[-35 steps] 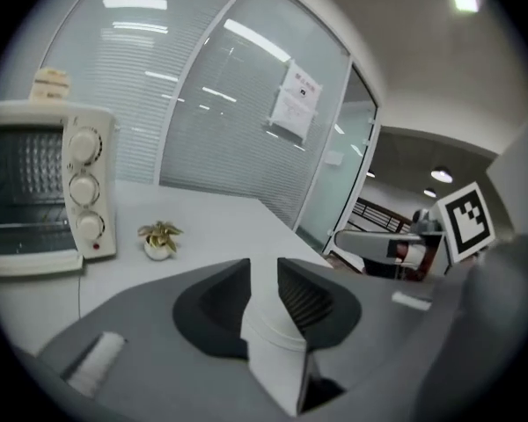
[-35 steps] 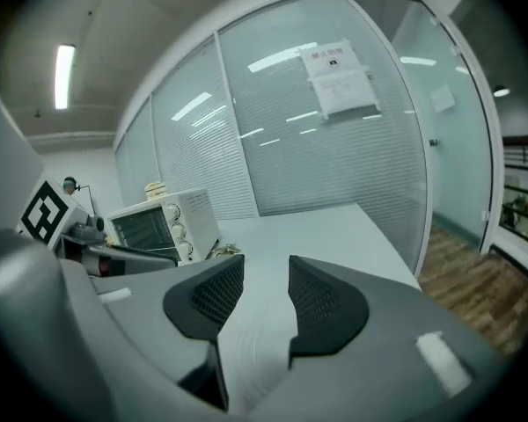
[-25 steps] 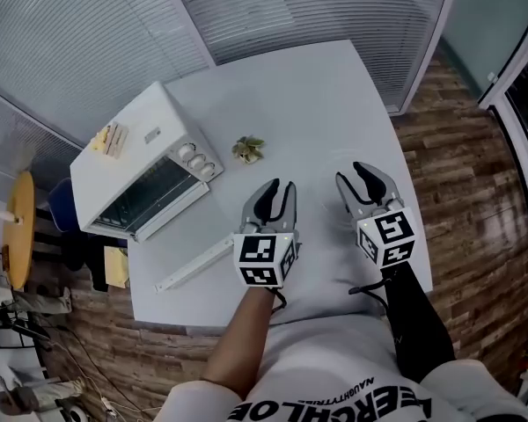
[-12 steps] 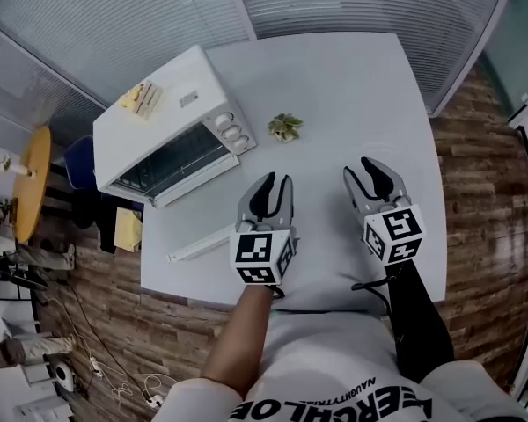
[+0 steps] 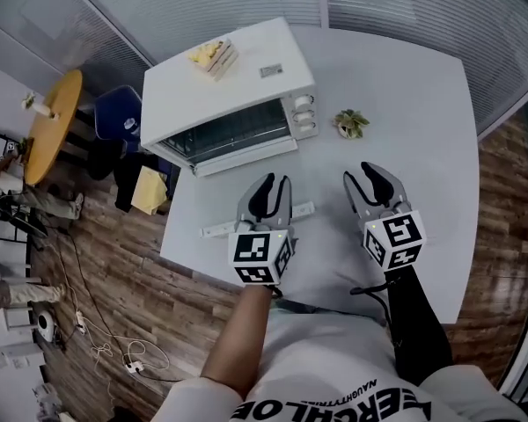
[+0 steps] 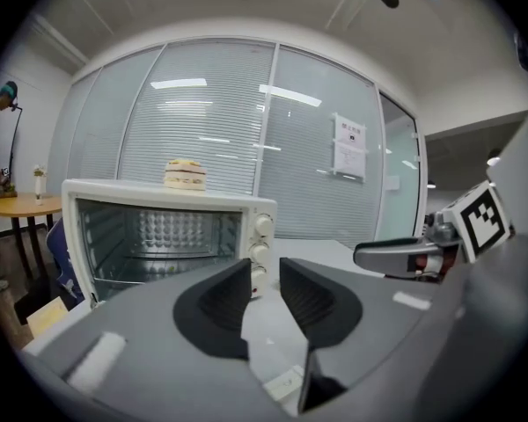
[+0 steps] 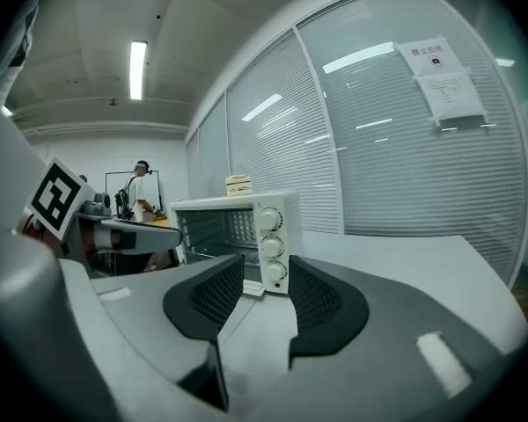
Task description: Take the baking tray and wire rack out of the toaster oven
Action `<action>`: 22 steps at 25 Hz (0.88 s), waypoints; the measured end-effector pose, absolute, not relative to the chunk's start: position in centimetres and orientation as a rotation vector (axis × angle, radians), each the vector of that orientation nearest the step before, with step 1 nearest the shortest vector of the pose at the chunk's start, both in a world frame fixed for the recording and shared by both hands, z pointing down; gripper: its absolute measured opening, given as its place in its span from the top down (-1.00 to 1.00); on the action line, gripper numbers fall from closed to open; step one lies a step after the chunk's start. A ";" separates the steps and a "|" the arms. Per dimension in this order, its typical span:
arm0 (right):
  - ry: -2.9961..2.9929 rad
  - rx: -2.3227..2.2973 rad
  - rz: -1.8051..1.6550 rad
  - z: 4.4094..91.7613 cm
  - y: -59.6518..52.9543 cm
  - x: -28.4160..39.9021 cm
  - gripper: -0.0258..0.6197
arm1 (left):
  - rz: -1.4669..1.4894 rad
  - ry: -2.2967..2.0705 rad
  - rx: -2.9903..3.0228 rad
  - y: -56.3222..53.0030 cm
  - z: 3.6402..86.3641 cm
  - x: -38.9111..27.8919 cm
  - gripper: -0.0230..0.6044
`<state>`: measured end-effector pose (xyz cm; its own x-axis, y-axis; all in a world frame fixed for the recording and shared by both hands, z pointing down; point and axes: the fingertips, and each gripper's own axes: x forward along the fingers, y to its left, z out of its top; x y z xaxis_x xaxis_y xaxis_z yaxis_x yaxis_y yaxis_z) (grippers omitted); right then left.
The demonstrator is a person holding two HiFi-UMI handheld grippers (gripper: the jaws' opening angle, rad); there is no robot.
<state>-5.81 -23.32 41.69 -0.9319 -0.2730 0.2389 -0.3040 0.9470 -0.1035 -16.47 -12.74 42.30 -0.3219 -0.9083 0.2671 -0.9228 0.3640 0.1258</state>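
Fingers (image 6: 216, 301) of left gripper (image 5: 273, 185) & right gripper (image 5: 370, 174) are hanging spread, empty; yanking w/o bracing risks dragging toaster oven (image 5: 224, 95) off table (image 5: 405, 104).

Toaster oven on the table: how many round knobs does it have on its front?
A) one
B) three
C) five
B: the right gripper view shows three round knobs stacked one above another at the right end of the toaster oven front.

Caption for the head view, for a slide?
Left tool and right tool, both open and empty, hover over the white table facing the toaster oven.
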 end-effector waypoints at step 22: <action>-2.769 0.267 0.765 46.5 -17.1 -22.8 0.49 | -0.506 -2.078 1.377 -7.2 47.4 -31.2 0.56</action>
<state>-22.77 -17.15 46.54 -0.9504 -0.1075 0.2920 -0.2421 0.8449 -0.4769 -31.21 -7.17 47.37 -0.2914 -0.9197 0.2630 -0.6957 0.3925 0.6017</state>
